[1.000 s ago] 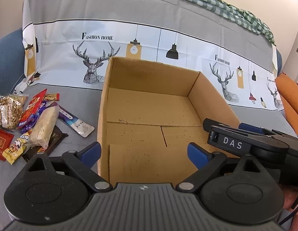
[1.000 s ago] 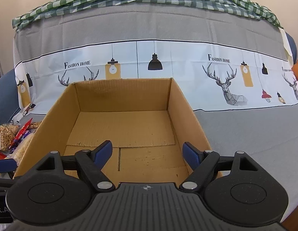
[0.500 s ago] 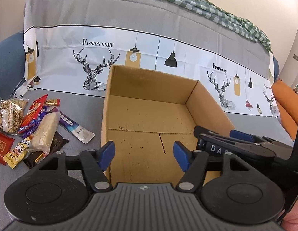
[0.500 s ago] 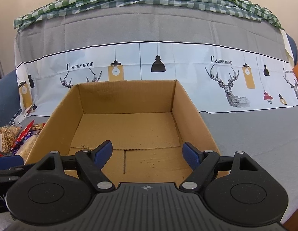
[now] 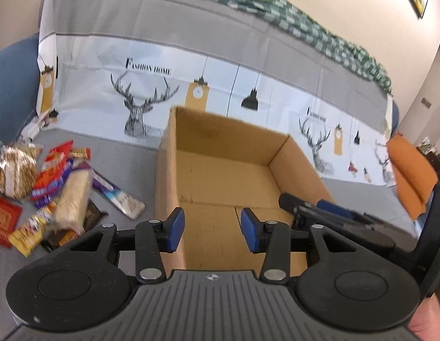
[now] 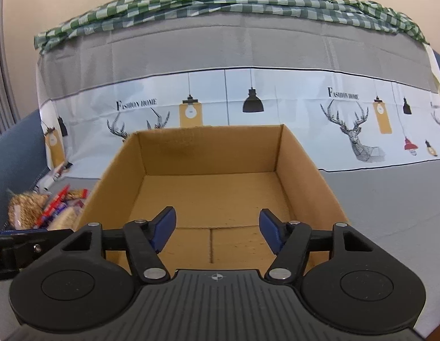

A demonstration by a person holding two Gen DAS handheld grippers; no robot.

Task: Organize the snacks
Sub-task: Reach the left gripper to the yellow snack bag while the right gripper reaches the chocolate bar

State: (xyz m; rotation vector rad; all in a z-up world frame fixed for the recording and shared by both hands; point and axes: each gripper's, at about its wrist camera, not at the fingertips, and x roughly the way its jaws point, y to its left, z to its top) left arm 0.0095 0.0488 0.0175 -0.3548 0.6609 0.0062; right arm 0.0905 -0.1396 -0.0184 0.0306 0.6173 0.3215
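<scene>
My left gripper (image 5: 210, 228) nearest, jaws closing on nothing, poised over the cardboard box's (image 5: 163, 187) near edge; my right gripper (image 6: 217, 228) alongside, also narrowing, empty, aimed into the box; box bare inside, likely waiting for sorting; snack pile (image 5: 46, 187) lies untouched on grey cloth just left of the box; printed backrest (image 6: 248, 91) behind.

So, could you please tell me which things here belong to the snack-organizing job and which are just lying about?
Part of the job:
- cardboard box, nothing in it
- snack pile left of the box
- left gripper and right gripper, both closing on nothing

Just lying about:
- deer-print cloth
- green checked cloth
- orange cushion
</scene>
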